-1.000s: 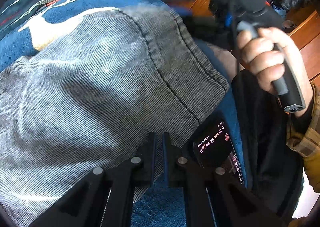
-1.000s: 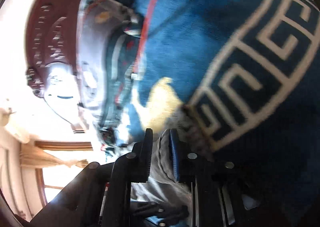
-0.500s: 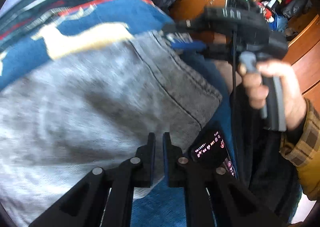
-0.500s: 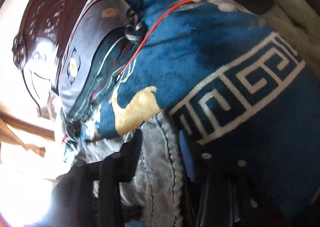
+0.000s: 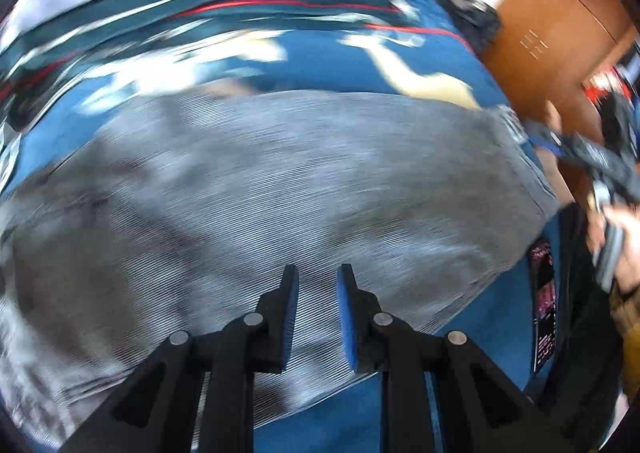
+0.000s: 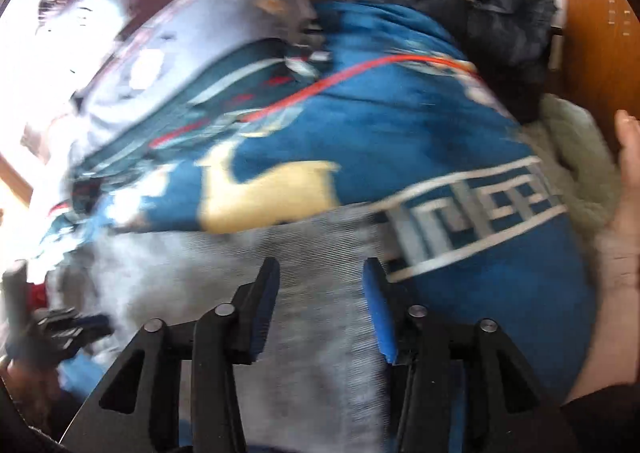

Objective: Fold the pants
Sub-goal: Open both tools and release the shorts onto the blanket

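Pants: the grey denim pants [image 5: 280,193] lie spread across the middle of the left wrist view and fill the lower centre of the right wrist view [image 6: 312,293]; motion blur hides the seams.
Surface under the pants: a blue blanket [image 5: 320,61] with cream animal shapes and a pale key-pattern band [image 6: 480,221], on what looks like a bed.
Left gripper: the left gripper [image 5: 318,285] sits at the bottom centre of its own view, jaws opening with a narrow gap between the blue pads; the pants show behind that gap, and nothing is pinched.
Right gripper: the right gripper [image 6: 320,281] sits at the bottom centre of its view, jaws parted wider, hanging over the pants near their edge by the key-pattern band; no cloth is clamped.
Right hand: the hand [image 5: 616,237] on the gripper's handle shows blurred at the right edge of the left wrist view.
Phone: a phone [image 5: 544,309] with a lit screen lies on the blanket at lower right, just beside the pants.
Background: a dark clothes pile [image 6: 500,21] at upper right, and a wooden wardrobe [image 5: 560,21] beyond it.
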`<state>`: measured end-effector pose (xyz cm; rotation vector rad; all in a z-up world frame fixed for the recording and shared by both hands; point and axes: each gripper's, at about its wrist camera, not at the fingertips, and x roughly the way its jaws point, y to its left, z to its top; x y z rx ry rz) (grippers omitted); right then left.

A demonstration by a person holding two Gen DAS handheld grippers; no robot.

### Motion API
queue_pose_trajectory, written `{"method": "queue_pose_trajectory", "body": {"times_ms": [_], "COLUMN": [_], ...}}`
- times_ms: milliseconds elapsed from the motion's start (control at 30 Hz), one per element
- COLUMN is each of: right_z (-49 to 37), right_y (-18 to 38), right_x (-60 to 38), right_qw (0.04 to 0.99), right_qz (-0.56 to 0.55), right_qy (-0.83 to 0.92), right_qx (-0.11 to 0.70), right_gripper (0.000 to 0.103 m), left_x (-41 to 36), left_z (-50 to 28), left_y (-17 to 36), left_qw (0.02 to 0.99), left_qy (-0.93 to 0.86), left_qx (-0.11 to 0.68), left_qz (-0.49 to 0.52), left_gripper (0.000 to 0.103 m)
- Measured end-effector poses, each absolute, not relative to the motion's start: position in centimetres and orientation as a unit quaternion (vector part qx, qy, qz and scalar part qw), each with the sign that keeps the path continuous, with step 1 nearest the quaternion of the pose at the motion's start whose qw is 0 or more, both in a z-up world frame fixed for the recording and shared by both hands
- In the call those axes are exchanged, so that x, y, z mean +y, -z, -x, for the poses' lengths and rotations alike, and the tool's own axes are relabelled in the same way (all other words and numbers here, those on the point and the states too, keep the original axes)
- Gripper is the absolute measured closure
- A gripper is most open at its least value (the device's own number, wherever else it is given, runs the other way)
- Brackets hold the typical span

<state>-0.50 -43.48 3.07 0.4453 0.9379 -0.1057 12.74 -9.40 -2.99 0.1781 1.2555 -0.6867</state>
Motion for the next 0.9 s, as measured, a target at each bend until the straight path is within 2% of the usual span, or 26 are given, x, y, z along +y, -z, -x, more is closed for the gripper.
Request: {"method": "queue_pose_trajectory", "body": {"times_ms": [100,167,233,300,367,433,500,567,667,833,900], "right_z": [-0.4,-0.6,-1.1,-1.6,-1.1,-0.9,-0.7,-0.9,-1.3,-2.1,-2.5], "right_y": [-2.7,-1.9,-0.6,1.1,0.7,-0.5,-1.5,-1.8,-1.5,-1.5,-1.5], "right_x": [-38.9,-35.5,-32.2,-30.4,-29.6,-28.0,-25.2,-22.6,-18.2,-11.8,-9.3], "right_qw": [0.864,0.856,0.844,0.828,0.834,0.844,0.849,0.845,0.831,0.818,0.813], "right_qz": [-0.193,-0.173,-0.125,-0.082,-0.078,-0.079,-0.059,-0.04,-0.017,0.0,0.014], "right_qy": [-0.008,-0.05,-0.062,-0.029,-0.019,-0.056,-0.111,-0.161,-0.225,-0.286,-0.305], "right_qx": [0.465,0.485,0.517,0.554,0.546,0.527,0.513,0.508,0.508,0.499,0.496], "right_gripper": [0.057,0.057,0.057,0.057,0.055,0.055,0.055,0.054,0.054,0.051,0.048], "left_x": [-5.4,-3.9,-2.2,-1.0,0.2,1.8,3.7,5.9,10.2,17.1,19.1], "left_z": [-13.6,-13.7,-13.8,-13.8,-13.1,-12.2,-11.7,-11.7,-12.2,-13.4,-13.3], "left_y": [4.3,5.3,5.7,5.4,4.2,2.9,1.7,0.4,-0.8,-0.6,0.2], "left_qw": [0.741,0.723,0.728,0.729,0.736,0.745,0.754,0.767,0.786,0.806,0.798], "left_qy": [0.262,0.261,0.242,0.244,0.265,0.281,0.274,0.251,0.21,0.132,0.113], "left_qx": [0.609,0.63,0.631,0.633,0.618,0.6,0.592,0.586,0.581,0.567,0.571], "left_qz": [-0.107,-0.11,-0.115,-0.089,-0.08,-0.08,-0.078,-0.067,-0.01,0.105,0.153], "left_gripper": [0.082,0.091,0.095,0.096,0.096,0.09,0.069,0.058,0.057,0.049,0.043]}}
